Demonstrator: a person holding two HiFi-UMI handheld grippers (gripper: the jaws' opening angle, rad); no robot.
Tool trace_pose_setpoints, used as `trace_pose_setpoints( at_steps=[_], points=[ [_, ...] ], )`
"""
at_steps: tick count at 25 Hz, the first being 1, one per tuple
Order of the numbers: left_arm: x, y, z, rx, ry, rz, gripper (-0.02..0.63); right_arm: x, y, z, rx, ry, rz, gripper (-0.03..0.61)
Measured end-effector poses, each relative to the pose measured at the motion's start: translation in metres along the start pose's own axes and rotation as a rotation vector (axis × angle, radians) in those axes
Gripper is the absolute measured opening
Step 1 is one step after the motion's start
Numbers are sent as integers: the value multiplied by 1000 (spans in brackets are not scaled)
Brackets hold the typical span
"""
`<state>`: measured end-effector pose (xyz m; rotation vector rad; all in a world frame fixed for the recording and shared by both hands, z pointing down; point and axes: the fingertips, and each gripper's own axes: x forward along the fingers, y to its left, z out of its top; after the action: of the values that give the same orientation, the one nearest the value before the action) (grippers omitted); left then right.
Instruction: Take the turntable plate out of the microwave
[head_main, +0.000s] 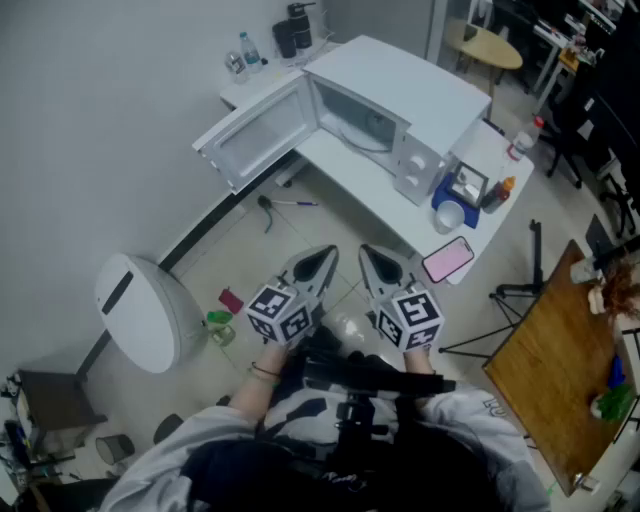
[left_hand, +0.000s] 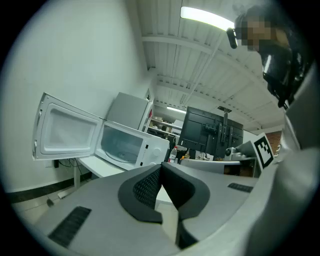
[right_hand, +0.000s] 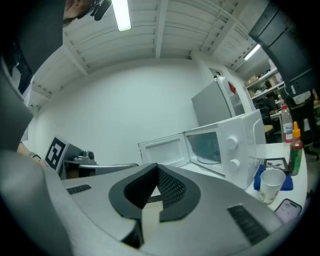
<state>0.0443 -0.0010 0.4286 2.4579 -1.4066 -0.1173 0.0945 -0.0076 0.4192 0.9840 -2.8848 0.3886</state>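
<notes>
**Hard to read or cut off**
- Turntable plate (head_main: 363, 136): clear glass and faint. From the head view only its front arc shows under the roof of the microwave (head_main: 400, 75), and the back of the cavity is hidden. In the right gripper view it reads as a pale disc low in the cavity.
- Person's hands: mostly covered by the marker cubes. One wrist shows below the left cube.
- Wooden table (head_main: 550, 370): runs off the right edge. The items on it are too small to name.
- White domed thing (head_main: 140, 310) on the floor at left: cannot tell what it is.
- Bottles (head_main: 245, 50) at the far end of the white table (head_main: 360, 190): small, contents unclear.

**Containers**
- The microwave stands on the white table. Its door (head_main: 250, 135) is swung wide open to the left.
- The plate lies flat on the cavity floor, inside the microwave.
- A white cup (head_main: 452, 215) stands right of the microwave, touching or just beside a blue item. Cannot tell what the cup holds.
- A pink phone (head_main: 447, 259) lies flat at the table's near corner, just beside the cup.

**Tools**
- Left tool (head_main: 322, 262) and right tool (head_main: 378, 264) are side by side over the floor. They are close to the person's body and well short of the table, with tips aimed toward the microwave.
- On both, the jaws are fully together, pad against pad, with nothing between them.
</notes>
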Motion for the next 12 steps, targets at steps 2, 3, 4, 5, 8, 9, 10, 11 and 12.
trace_pose_setpoints(
  at_steps=[2, 3, 4, 5, 8, 9, 10, 11, 12],
  points=[
    [7, 8, 1, -2, 3, 9, -2, 5, -6, -1, 3, 8, 7, -5],
    [11, 12, 2, -1, 7, 17, -2, 9, -8, -2, 5, 14, 13, -5],
    [14, 17, 1, 0, 15, 28, -2, 12, -10, -4, 8, 21, 20, -5],
    [18, 23, -1, 1, 27, 40, -2, 17, -13, -5, 11, 27, 26, -5],
    [31, 41, -5, -28, 53, 47, -2, 34, -23, -7, 20, 37, 20, -5],
    [36, 49, -5, -56, 52, 39, -2, 41, -28, -7, 21, 38, 17, -5],
    [43, 58, -5, -90, 50, 30, -2, 49, -32, -6, 21, 39, 14, -5],
    [50, 68, -4, -122, 51, 23, -2, 58, -37, -6, 21, 42, 8, -5],
    [58, 80, -2, -142, 57, 18, -2, 69, -43, -6, 23, 45, -1, -5]
  ],
)
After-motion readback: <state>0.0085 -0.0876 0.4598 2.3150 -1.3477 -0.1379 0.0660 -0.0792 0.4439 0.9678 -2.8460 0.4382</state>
